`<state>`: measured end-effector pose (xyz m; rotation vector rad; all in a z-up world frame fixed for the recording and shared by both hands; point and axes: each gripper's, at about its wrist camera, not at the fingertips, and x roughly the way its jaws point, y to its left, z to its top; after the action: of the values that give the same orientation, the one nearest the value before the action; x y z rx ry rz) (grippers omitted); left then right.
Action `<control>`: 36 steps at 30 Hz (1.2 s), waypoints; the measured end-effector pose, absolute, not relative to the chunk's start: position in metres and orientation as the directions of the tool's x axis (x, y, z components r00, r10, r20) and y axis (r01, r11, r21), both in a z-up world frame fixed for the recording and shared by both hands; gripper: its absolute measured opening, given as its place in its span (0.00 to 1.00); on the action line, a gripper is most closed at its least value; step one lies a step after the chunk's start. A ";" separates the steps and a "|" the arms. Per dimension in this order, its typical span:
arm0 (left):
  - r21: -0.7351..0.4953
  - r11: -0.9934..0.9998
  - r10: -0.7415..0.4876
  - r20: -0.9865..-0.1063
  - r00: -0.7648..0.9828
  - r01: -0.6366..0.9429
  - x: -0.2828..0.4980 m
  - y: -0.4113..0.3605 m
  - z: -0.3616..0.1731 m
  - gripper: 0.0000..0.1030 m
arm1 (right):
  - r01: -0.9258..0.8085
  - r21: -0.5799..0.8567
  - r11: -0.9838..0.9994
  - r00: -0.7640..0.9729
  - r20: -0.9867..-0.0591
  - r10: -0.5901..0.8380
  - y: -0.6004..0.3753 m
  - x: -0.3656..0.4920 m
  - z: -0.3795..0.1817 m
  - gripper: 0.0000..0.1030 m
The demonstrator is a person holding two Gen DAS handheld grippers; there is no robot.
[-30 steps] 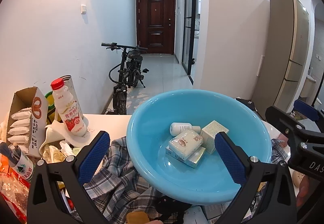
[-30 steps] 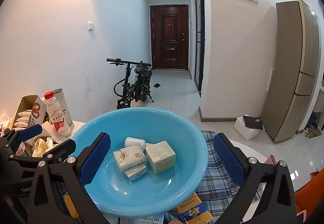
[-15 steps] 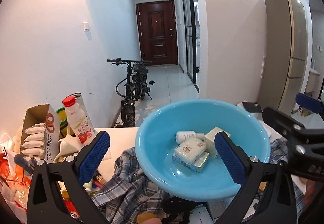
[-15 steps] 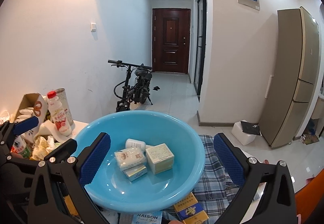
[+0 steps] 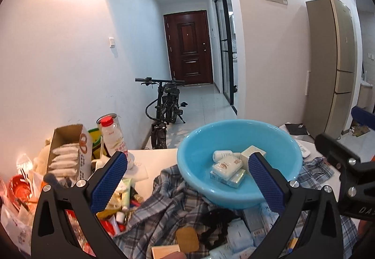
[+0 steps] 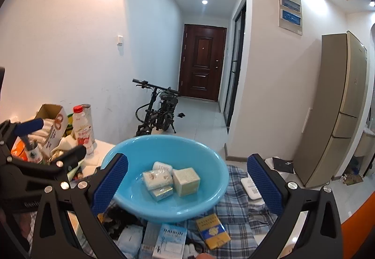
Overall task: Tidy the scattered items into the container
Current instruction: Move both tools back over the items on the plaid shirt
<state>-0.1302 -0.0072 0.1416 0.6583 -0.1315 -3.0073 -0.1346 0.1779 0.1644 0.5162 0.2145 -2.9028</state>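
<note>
A light blue basin [image 5: 194,170] [image 6: 218,186] sits on a plaid cloth [image 5: 164,207] [image 6: 236,193] and holds a cube box [image 6: 186,181], a white packet [image 6: 156,178] [image 5: 226,164], a flat box [image 6: 161,193] and a small white bottle [image 5: 221,154]. My left gripper [image 5: 187,183] is open and empty, raised in front of the basin. My right gripper [image 6: 186,185] is open and empty, also raised before it. A blue-and-gold pack [image 6: 212,227], a white HAISON box [image 6: 170,242] and white packets [image 5: 239,235] lie on the cloth nearest me.
On the left stand a red-capped drink bottle [image 5: 113,137] [image 6: 82,127], an open carton of white sachets [image 5: 68,153] and a heap of wrappers and tubes [image 5: 21,195]. A white remote [image 6: 250,187] lies to the right. A bicycle [image 5: 164,106] stands beyond the table.
Both grippers have pulled back and risen, so the basin looks smaller and lower. The left gripper has shifted left. Nothing was picked up or let go.
</note>
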 end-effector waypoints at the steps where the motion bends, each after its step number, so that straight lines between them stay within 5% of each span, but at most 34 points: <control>1: 0.093 -0.995 -0.075 -0.416 -0.906 0.039 -0.126 -0.008 0.140 1.00 | 0.209 -0.114 -0.971 -0.922 -0.353 -0.157 0.177 -0.130 0.162 1.00; 16: 0.139 -0.987 -0.141 -0.554 -0.820 0.075 -0.095 -0.039 0.052 1.00 | 0.232 -0.181 -0.956 -0.906 -0.397 -0.145 0.187 -0.085 0.102 1.00; 27: 0.165 -0.983 -0.166 -0.630 -0.758 0.078 -0.088 -0.044 -0.019 1.00 | 0.202 0.016 -0.979 -0.882 -0.432 -0.189 0.228 -0.105 0.053 1.00; 36: 0.040 -0.999 -0.043 -0.654 -0.755 0.022 -0.093 -0.053 -0.031 1.00 | 0.169 0.047 -0.985 -0.849 -0.500 -0.170 0.236 -0.116 0.035 1.00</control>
<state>-0.0929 -0.0531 -0.0308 1.0857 -0.0458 -2.9109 -0.1162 0.2358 0.0355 0.7747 -0.0019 -2.8624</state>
